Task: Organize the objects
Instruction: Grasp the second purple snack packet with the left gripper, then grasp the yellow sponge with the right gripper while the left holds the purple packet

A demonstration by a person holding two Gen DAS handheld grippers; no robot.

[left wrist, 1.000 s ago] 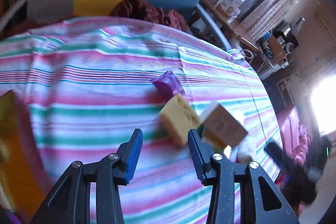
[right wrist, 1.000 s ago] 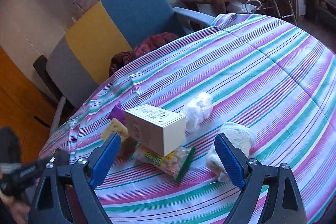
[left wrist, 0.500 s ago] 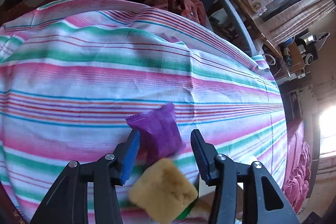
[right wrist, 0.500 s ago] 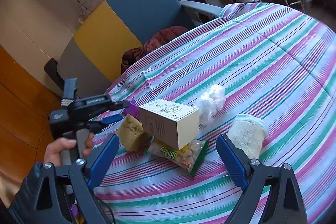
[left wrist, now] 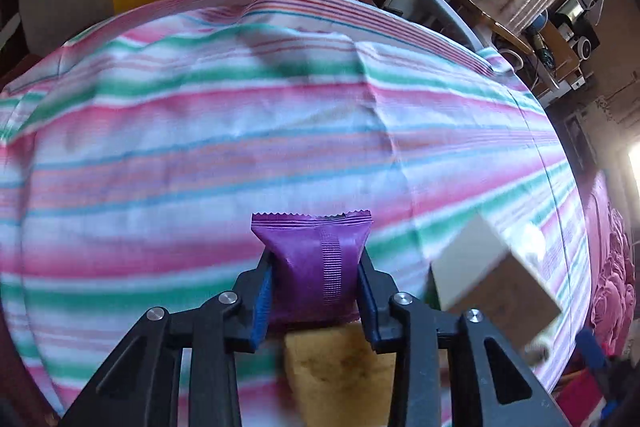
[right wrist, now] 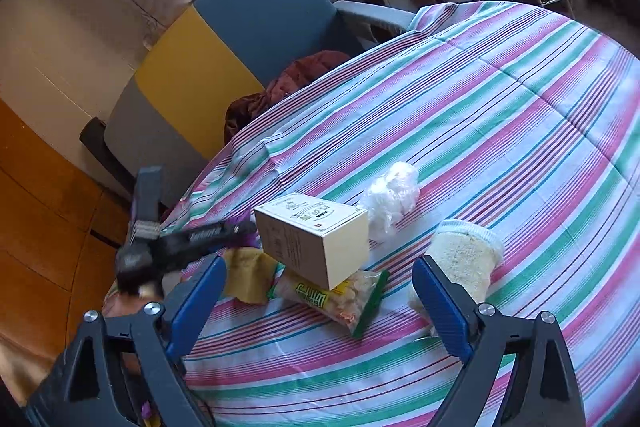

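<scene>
While the right gripper [right wrist: 318, 301] gapes wide, the left gripper [left wrist: 316, 267] pinches a crinkly purple packet [left wrist: 316, 259].

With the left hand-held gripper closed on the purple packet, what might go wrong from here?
The left hand-held gripper pinches only the purple packet's soft middle, so it may slip or crush. The yellow sponge lies just beneath and could be dragged. The cream box, perched tilted on the snack bag, might topple if bumped.
</scene>
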